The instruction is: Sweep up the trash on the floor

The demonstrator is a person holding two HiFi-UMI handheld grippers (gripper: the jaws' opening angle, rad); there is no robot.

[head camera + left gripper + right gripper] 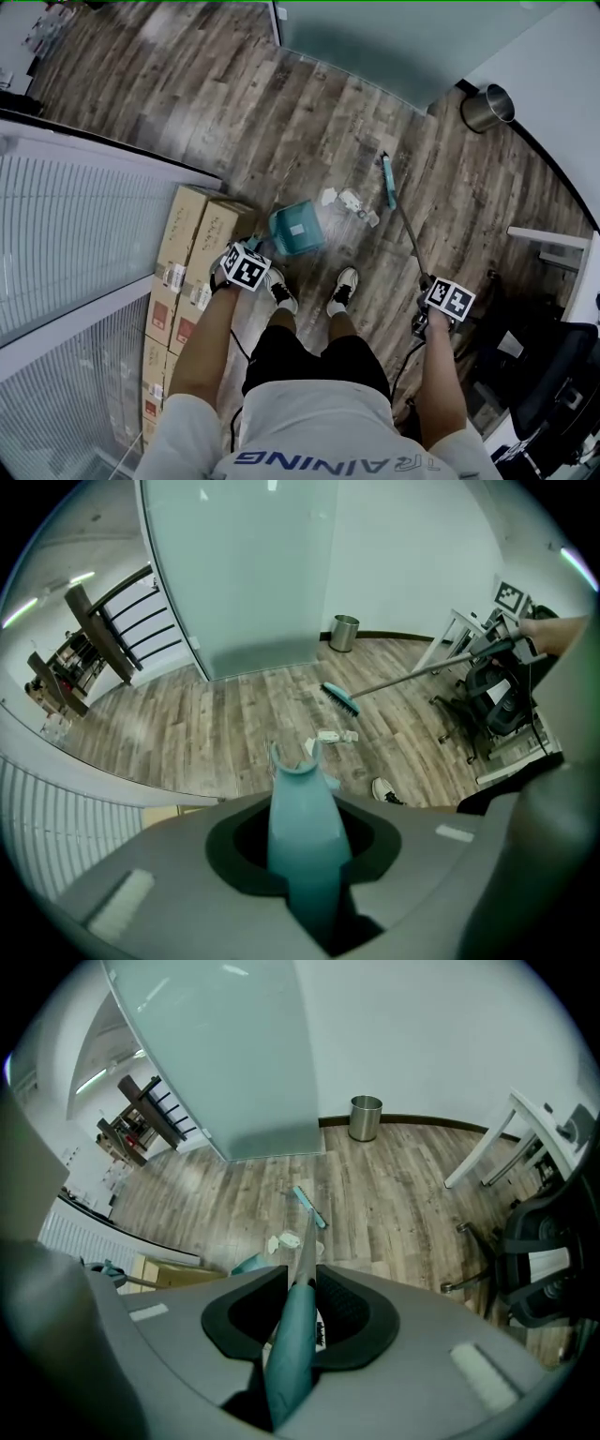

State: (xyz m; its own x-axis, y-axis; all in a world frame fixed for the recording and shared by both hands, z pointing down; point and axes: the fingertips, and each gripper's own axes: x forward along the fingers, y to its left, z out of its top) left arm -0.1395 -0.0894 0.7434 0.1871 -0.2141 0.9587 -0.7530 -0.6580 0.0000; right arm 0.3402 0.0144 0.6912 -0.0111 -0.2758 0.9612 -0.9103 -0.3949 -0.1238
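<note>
Several scraps of white paper trash (349, 200) lie on the wood floor in front of the person's shoes. A teal dustpan (296, 230) stands on the floor just left of them. Its upright teal handle (305, 836) runs between the jaws of my left gripper (249, 262), which is shut on it. My right gripper (439, 307) is shut on the teal grip of the broom handle (292, 1335). The metal shaft slants away to the teal broom head (388, 181), which rests on the floor just beyond the trash (286, 1240). Both grippers point steeply down.
Stacked cardboard boxes (192, 253) stand against a ribbed glass partition on the left, close to the dustpan. A metal waste bin (487, 107) sits by the far wall. An office chair (553, 375) and a white table leg (483, 1152) are on the right.
</note>
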